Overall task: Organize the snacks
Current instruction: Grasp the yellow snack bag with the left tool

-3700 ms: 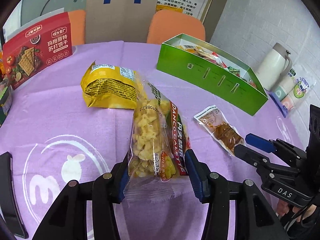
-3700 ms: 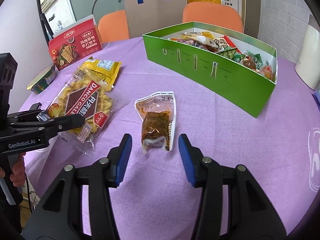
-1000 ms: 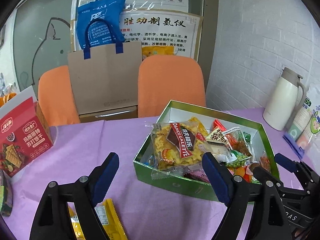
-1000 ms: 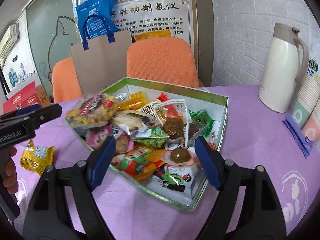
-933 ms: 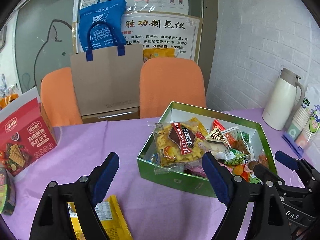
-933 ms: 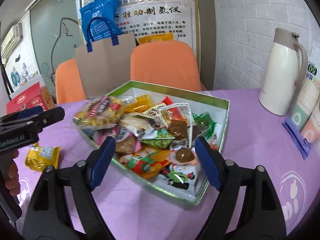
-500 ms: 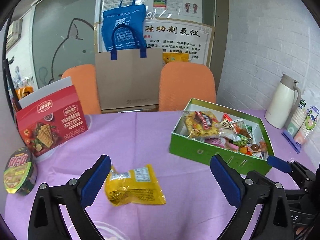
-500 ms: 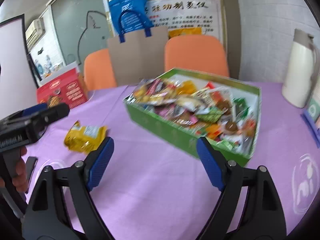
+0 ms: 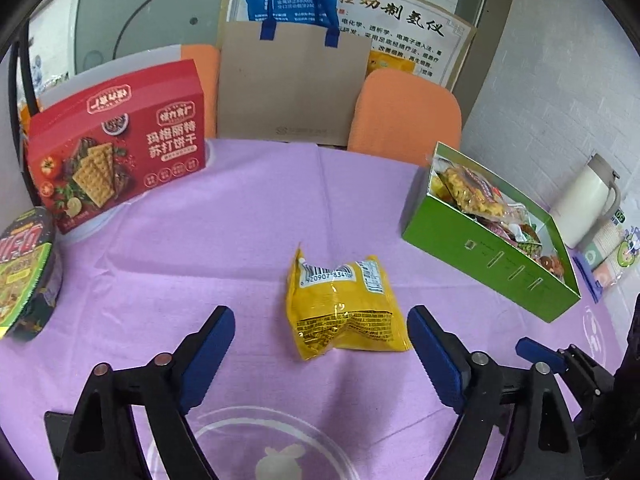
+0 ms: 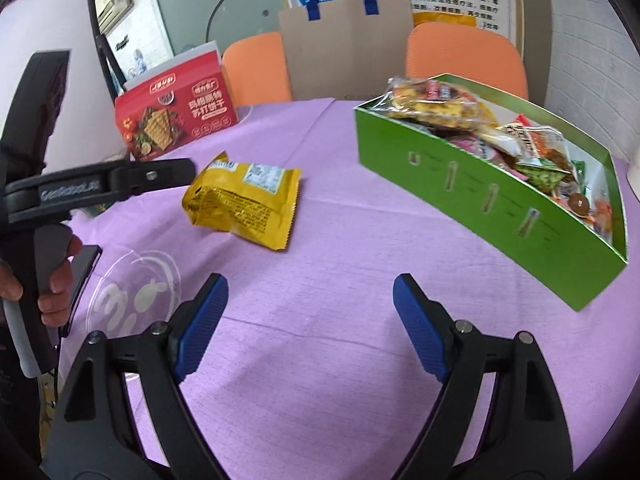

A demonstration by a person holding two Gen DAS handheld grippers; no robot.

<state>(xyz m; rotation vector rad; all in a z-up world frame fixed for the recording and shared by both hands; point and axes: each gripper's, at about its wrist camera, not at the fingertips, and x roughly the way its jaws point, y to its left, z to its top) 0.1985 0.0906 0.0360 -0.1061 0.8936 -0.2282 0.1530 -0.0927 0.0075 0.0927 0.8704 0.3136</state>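
The left gripper (image 9: 321,344) was spread wide and empty above the purple-clothed counter (image 9: 224,240). A yellow snack packet (image 9: 344,308) lay flat on the cloth just ahead of it, between the lines of its two blue pads, touching neither. Ahead and to its right stood the green box (image 9: 492,256), open-topped and heaped with mixed snack bags. Ahead to its left a red cracker box (image 9: 116,152) stood upright, and a round noodle bowl (image 9: 24,276) sat at the far left.

The right gripper (image 10: 308,320) was likewise spread wide, holding nothing, over bare cloth. The yellow packet lay ahead and to its left, well apart; the green box lay ahead to its right.
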